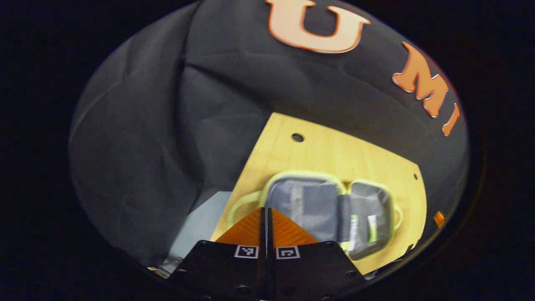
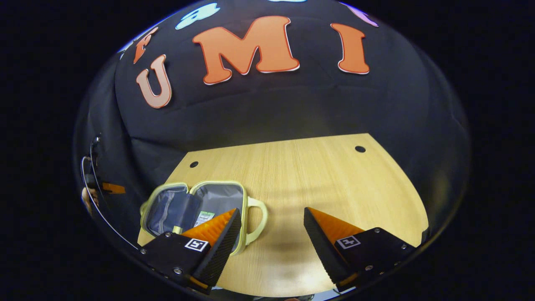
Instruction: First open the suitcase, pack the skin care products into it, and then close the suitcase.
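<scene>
The small suitcase (image 1: 330, 209) lies butterflied open on the wooden tabletop (image 1: 334, 154), both halves flat with their grey lining facing up. It has a pale yellow-green rim and a loop handle on each outer end. Skin care products (image 1: 361, 230), seemingly a couple of slim tubes or sachets with green and white print, already rest in one half; in the right gripper view they (image 2: 203, 218) sit in the half nearer the handle (image 2: 257, 219).

The left tool (image 1: 266, 221) has its two fingers pressed together with nothing between them, hovering over the case's near edge. The right tool (image 2: 271, 234) stands wide apart above bare tabletop just beside the case, holding nothing.

Judging by its look, the case is a light, semi-stiff shell with soft fabric inside, so it will probably slide on the smooth wood if pushed from one side only. The best hold for closing is likely the raised rim or the loop handle of the empty half, folding it over the central hinge while the other tool steadies the loaded half. The products look light and loose, so a quick swing could shift them.
</scene>
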